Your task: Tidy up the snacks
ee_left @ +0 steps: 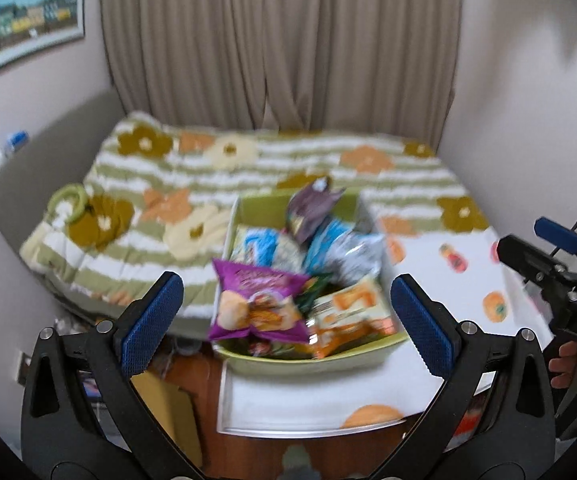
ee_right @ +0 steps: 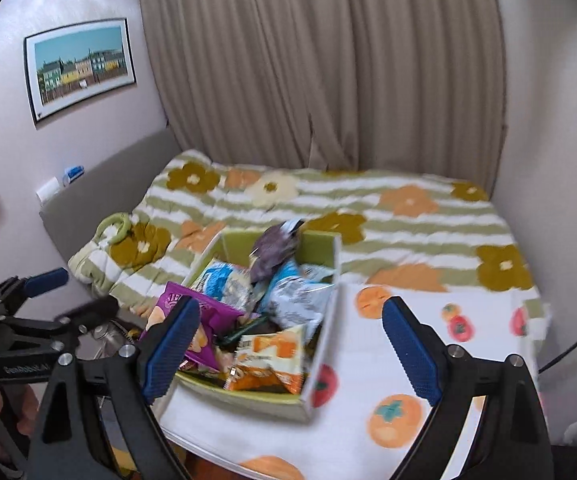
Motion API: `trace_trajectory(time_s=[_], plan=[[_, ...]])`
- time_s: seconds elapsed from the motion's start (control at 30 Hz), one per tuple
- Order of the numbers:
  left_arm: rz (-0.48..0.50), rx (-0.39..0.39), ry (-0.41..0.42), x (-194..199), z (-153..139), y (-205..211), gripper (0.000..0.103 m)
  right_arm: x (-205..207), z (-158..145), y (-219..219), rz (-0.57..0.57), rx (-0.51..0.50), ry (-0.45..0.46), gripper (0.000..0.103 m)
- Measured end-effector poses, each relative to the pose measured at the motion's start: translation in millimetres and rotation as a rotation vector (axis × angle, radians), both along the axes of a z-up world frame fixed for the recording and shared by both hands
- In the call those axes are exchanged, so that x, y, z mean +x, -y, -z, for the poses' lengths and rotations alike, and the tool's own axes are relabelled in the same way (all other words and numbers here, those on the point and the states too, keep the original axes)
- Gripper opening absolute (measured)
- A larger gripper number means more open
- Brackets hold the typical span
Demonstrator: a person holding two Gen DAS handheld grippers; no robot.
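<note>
A green box (ee_left: 248,354) sits on the fruit-print cloth (ee_right: 368,360) at the foot of the flowered bed (ee_left: 288,160), heaped with snacks: a purple bag (ee_left: 256,300), an orange packet (ee_left: 348,312), blue-and-white bags (ee_right: 296,292). Beige curtains (ee_right: 328,60) hang behind. Left gripper (ee_left: 286,320) and right gripper (ee_right: 290,350) both spread wide, holding nothing.

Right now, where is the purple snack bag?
In both views the purple snack bag lies at the green box's near left corner, beside the orange packet.
</note>
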State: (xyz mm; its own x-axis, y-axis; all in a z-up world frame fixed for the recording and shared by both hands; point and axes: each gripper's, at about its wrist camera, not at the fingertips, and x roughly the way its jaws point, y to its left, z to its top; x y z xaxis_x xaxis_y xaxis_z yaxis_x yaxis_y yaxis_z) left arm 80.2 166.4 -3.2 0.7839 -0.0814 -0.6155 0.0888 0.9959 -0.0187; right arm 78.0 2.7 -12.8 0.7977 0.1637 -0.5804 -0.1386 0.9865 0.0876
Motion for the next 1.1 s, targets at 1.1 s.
trace_trajectory(time_s=[1.1], plan=[[0.053,0.03,0.172,-110.4,-16.5,95.8,0.103,-136.8,-16.5,93.4,0.277,-0.082,0.114,0.103]])
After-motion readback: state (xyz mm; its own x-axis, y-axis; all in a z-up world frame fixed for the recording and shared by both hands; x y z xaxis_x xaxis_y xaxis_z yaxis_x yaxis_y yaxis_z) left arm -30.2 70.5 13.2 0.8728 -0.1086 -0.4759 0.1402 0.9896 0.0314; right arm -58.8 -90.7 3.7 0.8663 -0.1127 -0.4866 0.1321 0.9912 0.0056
